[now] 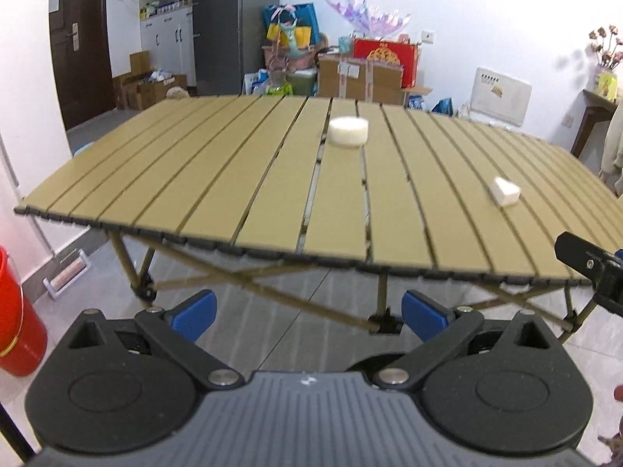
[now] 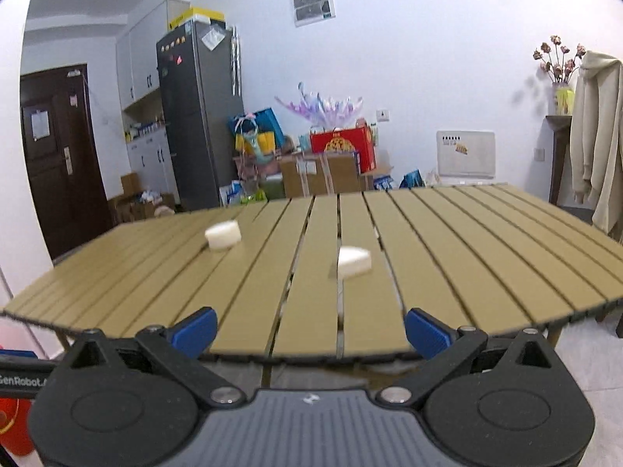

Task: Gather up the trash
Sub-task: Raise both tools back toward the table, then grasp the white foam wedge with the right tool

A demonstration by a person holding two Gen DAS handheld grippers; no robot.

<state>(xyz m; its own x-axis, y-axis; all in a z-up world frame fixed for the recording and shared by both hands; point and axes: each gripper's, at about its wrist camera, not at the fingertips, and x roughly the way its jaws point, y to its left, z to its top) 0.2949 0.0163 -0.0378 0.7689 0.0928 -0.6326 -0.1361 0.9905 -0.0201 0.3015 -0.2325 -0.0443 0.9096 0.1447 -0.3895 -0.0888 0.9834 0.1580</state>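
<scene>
Two white foam pieces lie on a tan slatted folding table. A round disc sits toward the far middle. A wedge-shaped piece lies nearer the right side. My left gripper hangs open in front of and below the table's near edge, with nothing between its blue fingertips. My right gripper is open just over the near edge, the wedge a short way ahead of it. Part of the right gripper shows at the right edge of the left wrist view.
A red bucket stands on the floor at the left. The table's crossed legs show under the top. Boxes and bags are piled by the far wall beside a dark fridge. A coat hangs at the right.
</scene>
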